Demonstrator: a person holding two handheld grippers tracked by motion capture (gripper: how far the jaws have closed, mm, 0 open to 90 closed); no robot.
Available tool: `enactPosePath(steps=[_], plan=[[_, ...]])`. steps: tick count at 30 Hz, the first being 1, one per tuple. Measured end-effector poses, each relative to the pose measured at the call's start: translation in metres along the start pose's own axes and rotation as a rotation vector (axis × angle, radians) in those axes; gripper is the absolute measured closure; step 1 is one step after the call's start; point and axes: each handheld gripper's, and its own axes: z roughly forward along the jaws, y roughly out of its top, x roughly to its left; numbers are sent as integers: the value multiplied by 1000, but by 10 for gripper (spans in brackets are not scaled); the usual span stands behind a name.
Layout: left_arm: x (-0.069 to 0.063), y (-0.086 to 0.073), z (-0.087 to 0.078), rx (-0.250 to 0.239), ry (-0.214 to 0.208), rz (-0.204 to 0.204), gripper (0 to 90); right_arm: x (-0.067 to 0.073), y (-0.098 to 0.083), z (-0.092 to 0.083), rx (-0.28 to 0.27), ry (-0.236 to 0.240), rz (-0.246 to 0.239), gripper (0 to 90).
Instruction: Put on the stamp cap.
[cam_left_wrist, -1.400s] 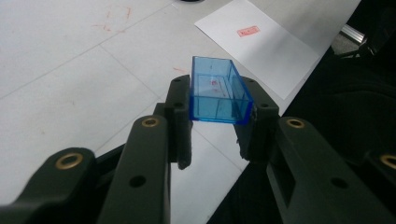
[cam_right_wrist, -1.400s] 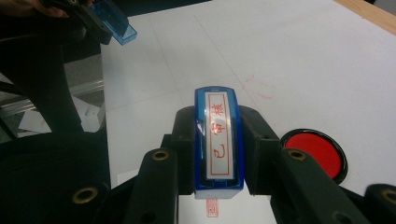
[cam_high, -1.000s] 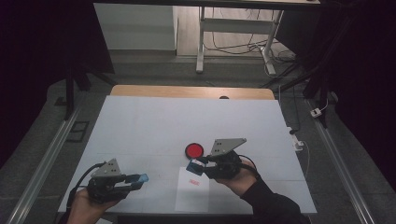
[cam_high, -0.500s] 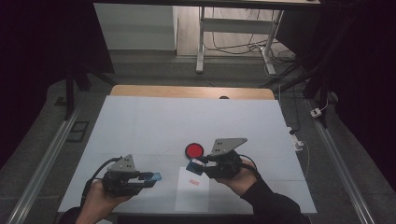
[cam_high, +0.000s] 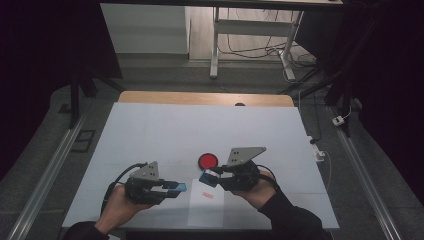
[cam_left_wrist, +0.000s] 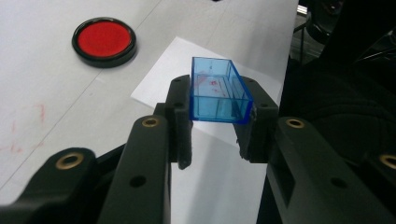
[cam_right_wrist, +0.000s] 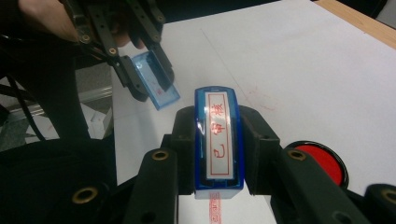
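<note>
Left gripper and right gripper clamped, tips facing.

The stamp clamped between the right claw's jaws bears three red Chinese characters, 已审核, inside a red frame. A red print on the paper just below it is too blurred to read.

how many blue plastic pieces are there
2. The stamp is clamped in the right hand-held gripper, above the paper sheet. The clear blue cap is clamped in the left hand-held gripper, beside the sheet's left edge.
</note>
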Motion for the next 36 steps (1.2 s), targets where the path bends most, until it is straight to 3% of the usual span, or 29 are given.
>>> enactPosePath(steps=[11,19,28,36], plan=[[8,16,19,-10,-75,65,685,1,2,-3,-25,12,-9,695],[14,21,31,-19,-156,115,688,3,4,-5,-44,41,-36,695],[17,28,43,-10,-214,167,690,6,4,-3,-67,89,-57,695],[21,31,49,-31,-282,169,690,7,3,2,-60,120,-80,696]])
